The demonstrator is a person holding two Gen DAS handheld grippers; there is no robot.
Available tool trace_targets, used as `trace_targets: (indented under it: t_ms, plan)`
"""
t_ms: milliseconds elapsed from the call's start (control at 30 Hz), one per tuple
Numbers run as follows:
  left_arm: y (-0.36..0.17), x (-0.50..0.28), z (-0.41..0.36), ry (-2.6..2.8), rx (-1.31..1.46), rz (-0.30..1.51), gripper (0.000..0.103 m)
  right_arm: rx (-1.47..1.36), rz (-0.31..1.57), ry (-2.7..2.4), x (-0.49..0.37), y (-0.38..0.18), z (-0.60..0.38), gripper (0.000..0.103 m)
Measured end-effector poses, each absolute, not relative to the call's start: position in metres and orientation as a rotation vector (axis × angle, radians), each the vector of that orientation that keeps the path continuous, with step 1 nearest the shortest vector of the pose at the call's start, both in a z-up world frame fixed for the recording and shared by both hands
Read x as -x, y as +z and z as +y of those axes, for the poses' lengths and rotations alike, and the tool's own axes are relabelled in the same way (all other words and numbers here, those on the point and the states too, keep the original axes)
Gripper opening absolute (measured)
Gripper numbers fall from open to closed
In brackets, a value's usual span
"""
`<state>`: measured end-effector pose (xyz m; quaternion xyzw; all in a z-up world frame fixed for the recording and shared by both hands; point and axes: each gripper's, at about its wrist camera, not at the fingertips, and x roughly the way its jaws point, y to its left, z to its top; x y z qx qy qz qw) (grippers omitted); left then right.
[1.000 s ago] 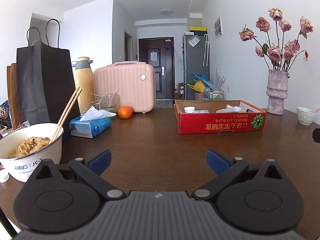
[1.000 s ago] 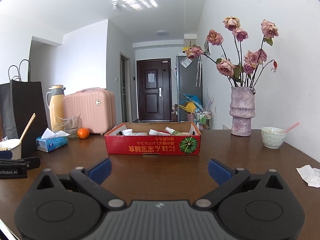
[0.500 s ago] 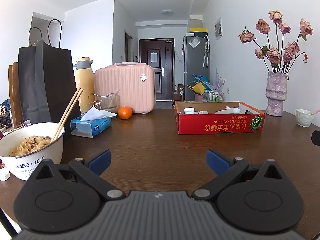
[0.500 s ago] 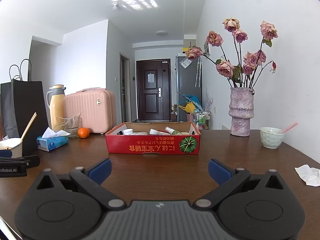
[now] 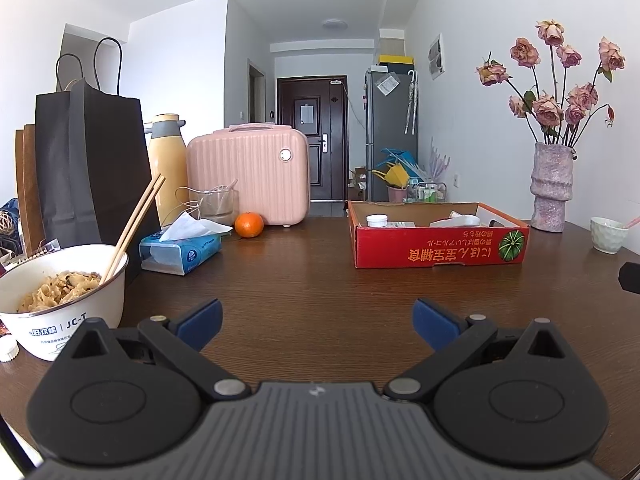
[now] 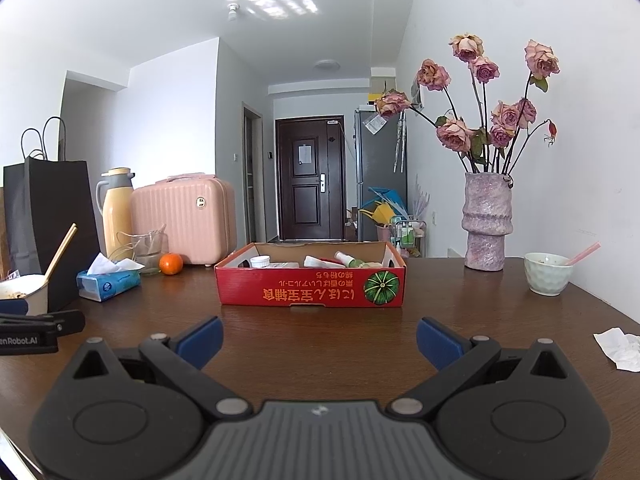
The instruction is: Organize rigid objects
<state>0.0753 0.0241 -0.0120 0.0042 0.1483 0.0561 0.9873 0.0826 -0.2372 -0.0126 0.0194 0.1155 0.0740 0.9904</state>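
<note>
Looking along both tools, I judge that the work is near its beginning or between two steps. My left gripper [image 5: 316,318] has its blue fingers wide apart with nothing between them, low over the brown table [image 5: 304,280]. My right gripper [image 6: 318,338] is the same, spread and empty. The red cardboard box [image 6: 310,286] stands on the table ahead of the right gripper, well apart from both. Inside it I see a small white jar [image 6: 260,260], a white tube [image 6: 320,261] and a green-topped bottle [image 6: 352,259], so some rigid things seem already collected. I cannot tell how they are ordered inside. Outside the box remain the orange [image 5: 249,225], the tissue pack [image 5: 180,250] and the noodle bowl [image 5: 64,300] with chopsticks [image 5: 134,222]; which of them must still go in, the pictures do not say.
</note>
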Motion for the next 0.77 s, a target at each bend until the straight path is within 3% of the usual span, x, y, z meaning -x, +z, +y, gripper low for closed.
trace_targets:
  t_ms: [767]
  plan:
    - [-0.0164,-0.0789,0.0243,0.107,-0.007,0.304,0.103,-0.034,0.247,0.152,-0.0859,-0.0172,-0.2333,0.103]
